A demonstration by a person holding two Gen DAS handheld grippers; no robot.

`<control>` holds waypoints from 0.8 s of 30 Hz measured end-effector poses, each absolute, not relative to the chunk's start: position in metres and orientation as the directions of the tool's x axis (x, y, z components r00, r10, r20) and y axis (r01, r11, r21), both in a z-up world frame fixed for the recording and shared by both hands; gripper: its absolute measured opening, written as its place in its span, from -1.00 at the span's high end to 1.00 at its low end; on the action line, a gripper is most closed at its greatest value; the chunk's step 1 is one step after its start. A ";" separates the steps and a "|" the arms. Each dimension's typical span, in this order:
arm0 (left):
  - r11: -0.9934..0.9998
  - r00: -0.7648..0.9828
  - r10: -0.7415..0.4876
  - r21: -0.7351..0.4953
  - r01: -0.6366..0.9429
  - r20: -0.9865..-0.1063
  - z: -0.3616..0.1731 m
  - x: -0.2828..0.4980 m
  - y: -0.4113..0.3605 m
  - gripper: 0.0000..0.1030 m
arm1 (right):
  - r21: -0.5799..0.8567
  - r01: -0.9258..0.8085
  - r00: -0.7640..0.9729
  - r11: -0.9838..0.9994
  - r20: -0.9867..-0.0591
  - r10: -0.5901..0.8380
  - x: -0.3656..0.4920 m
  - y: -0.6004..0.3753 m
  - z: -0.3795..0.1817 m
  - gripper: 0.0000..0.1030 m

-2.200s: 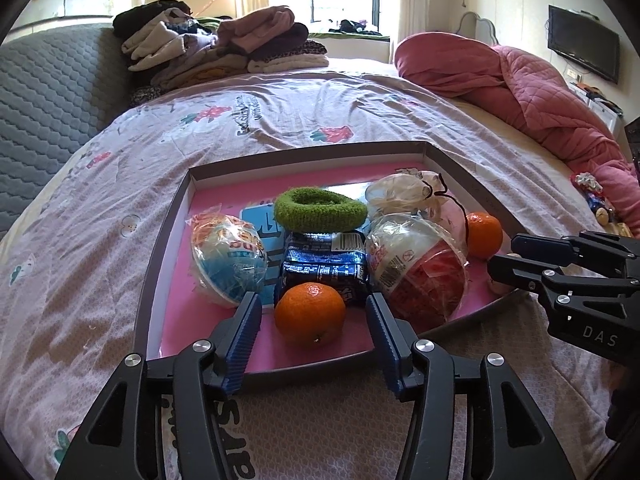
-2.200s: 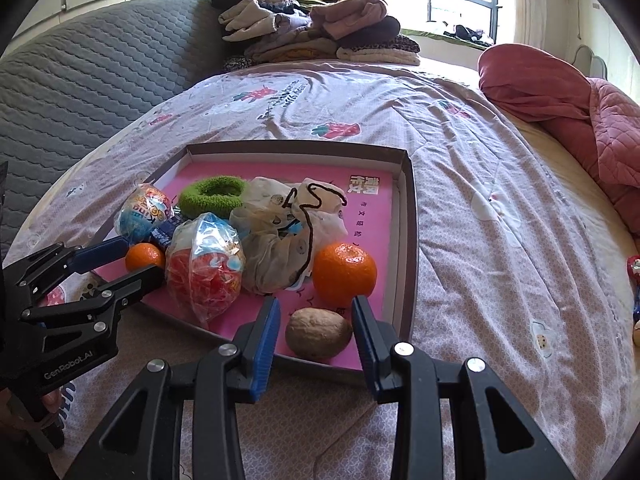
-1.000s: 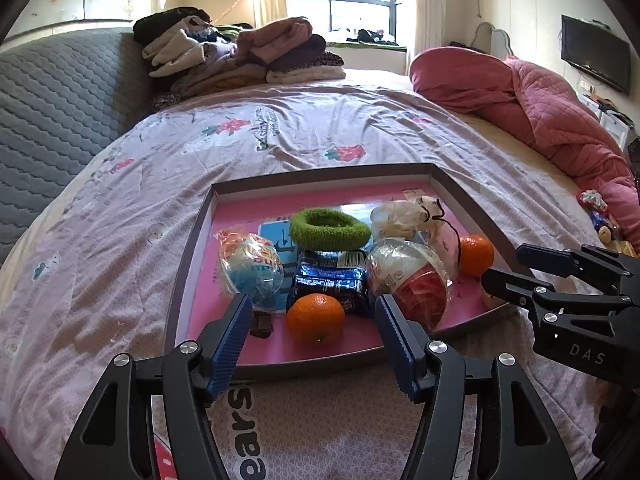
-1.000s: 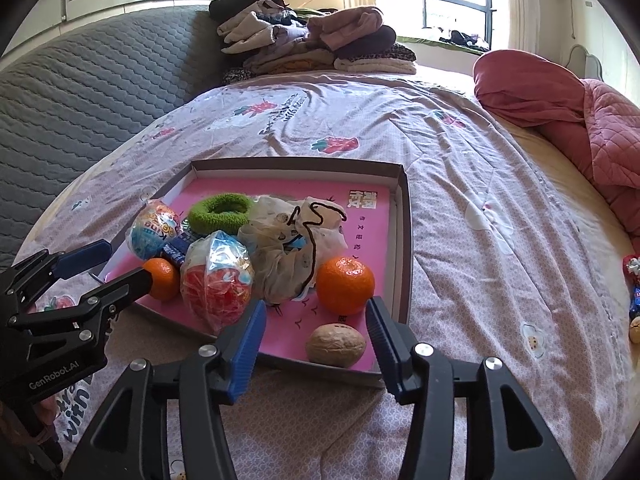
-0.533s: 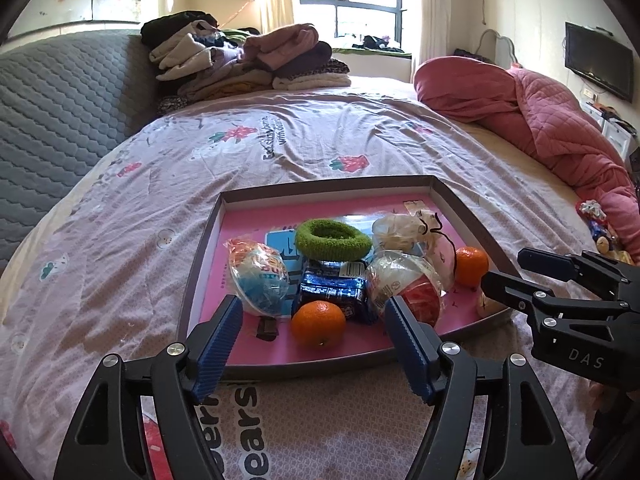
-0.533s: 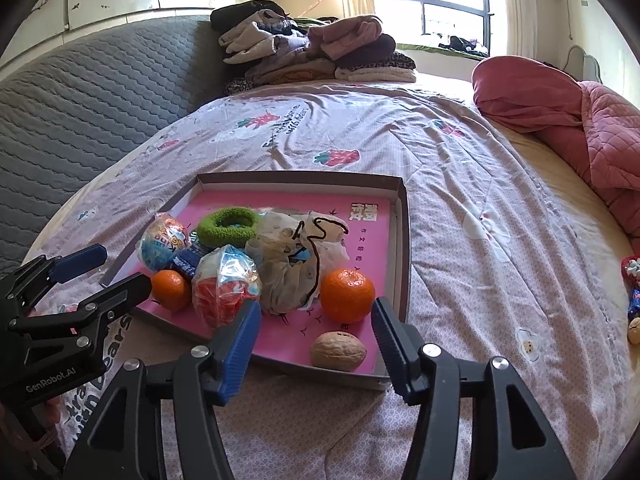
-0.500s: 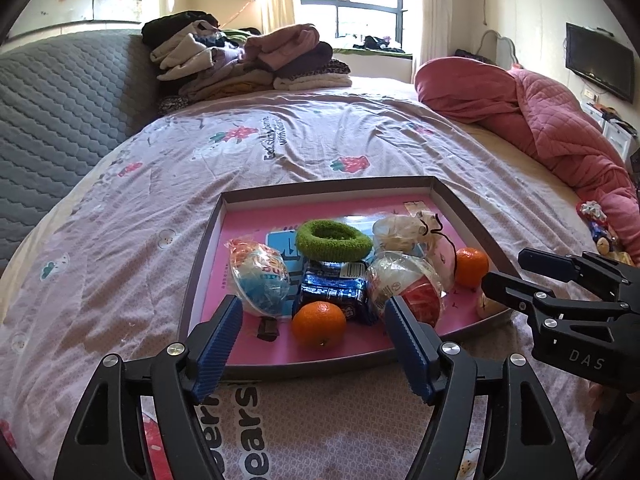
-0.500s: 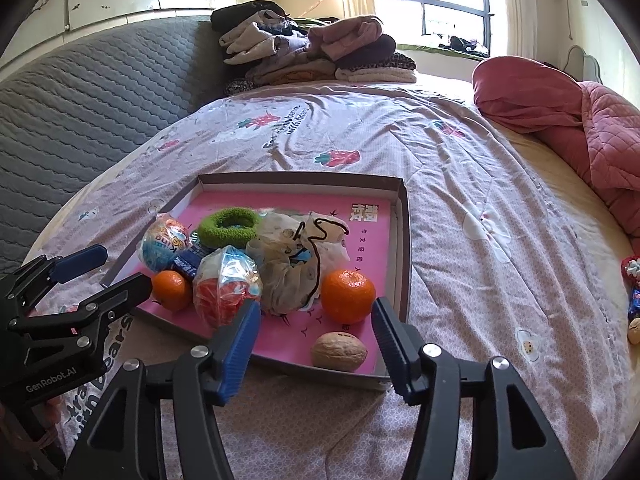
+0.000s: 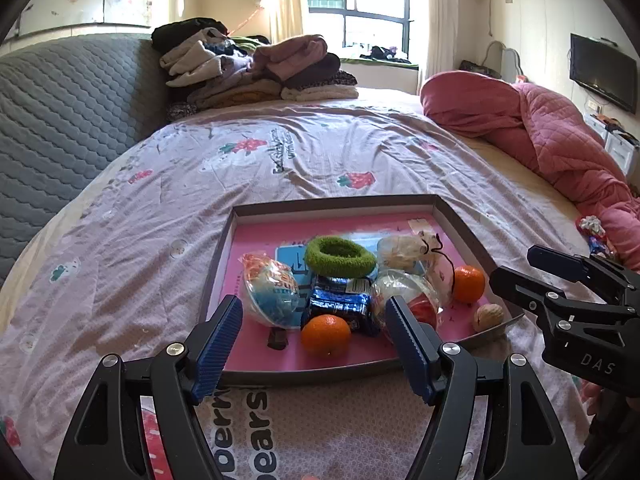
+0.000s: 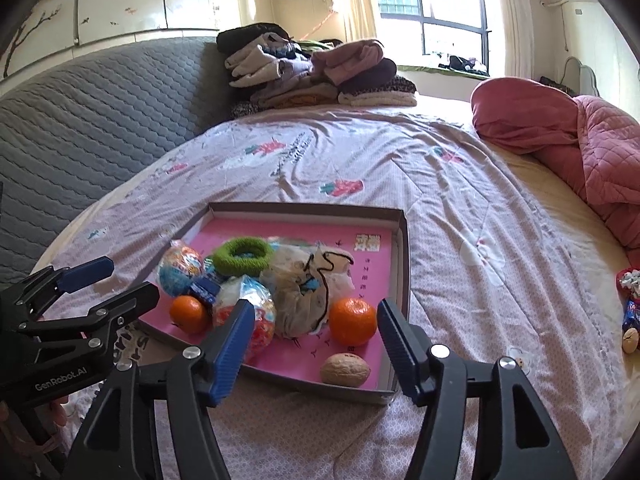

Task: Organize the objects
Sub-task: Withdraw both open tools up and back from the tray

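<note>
A shallow box with a pink floor point(image 9: 256, 356) point(image 10: 372, 268) lies on the bed. In it are a near orange point(image 9: 326, 335) point(image 10: 189, 314), a second orange point(image 9: 469, 278) point(image 10: 353, 321), a walnut point(image 9: 488, 314) point(image 10: 345, 370), a green hair ring point(image 9: 340, 256) point(image 10: 243, 257), a blue snack pack point(image 9: 340, 310), two wrapped toy balls point(image 9: 270, 292) point(image 10: 248, 312) and a crumpled drawstring bag point(image 10: 308, 284). My left gripper point(image 9: 314, 350) point(image 10: 108, 280) is open and empty, short of the box's near edge. My right gripper point(image 10: 316, 344) point(image 9: 524, 268) is open and empty, near the walnut corner.
The bed has a lilac printed sheet point(image 9: 280, 152). A grey quilted headboard point(image 9: 60, 112) is on the left, folded clothes point(image 9: 248, 68) at the back, a pink quilt point(image 9: 540, 128) on the right. Small toys point(image 10: 632, 312) lie at the right edge.
Both grippers have drawn back and up from the box, so it looks smaller and farther. The jaws of both stand wider than before. The objects in the box have not moved.
</note>
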State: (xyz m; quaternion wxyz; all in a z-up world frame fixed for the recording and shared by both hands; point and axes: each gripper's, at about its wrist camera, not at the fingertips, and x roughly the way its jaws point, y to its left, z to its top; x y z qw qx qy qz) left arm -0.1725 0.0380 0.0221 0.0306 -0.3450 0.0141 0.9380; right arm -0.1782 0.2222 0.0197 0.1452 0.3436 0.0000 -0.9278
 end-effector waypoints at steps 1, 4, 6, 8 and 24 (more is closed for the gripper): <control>-0.998 -0.763 0.046 0.005 -0.065 -0.644 0.024 -0.171 0.038 -0.45 | 0.100 0.271 -0.723 -0.957 -0.636 -0.271 -0.178 0.222 0.021 -0.25; -0.998 -0.769 0.041 0.005 -0.057 -0.638 0.028 -0.168 0.036 -0.46 | 0.096 0.275 -0.731 -0.957 -0.626 -0.273 -0.175 0.221 0.025 -0.26; -0.999 -0.772 0.039 0.004 -0.054 -0.634 0.031 -0.167 0.035 -0.46 | 0.094 0.279 -0.737 -0.956 -0.617 -0.276 -0.172 0.220 0.028 -0.27; -0.999 -0.777 0.035 0.007 -0.050 -0.628 0.035 -0.164 0.034 -0.46 | 0.094 0.281 -0.743 -0.955 -0.608 -0.279 -0.170 0.220 0.031 -0.27; -1.000 -0.807 0.017 0.008 -0.026 -0.590 0.067 -0.143 0.028 -0.46 | 0.098 0.262 -0.827 -0.960 -0.491 -0.276 -0.137 0.228 0.073 -0.42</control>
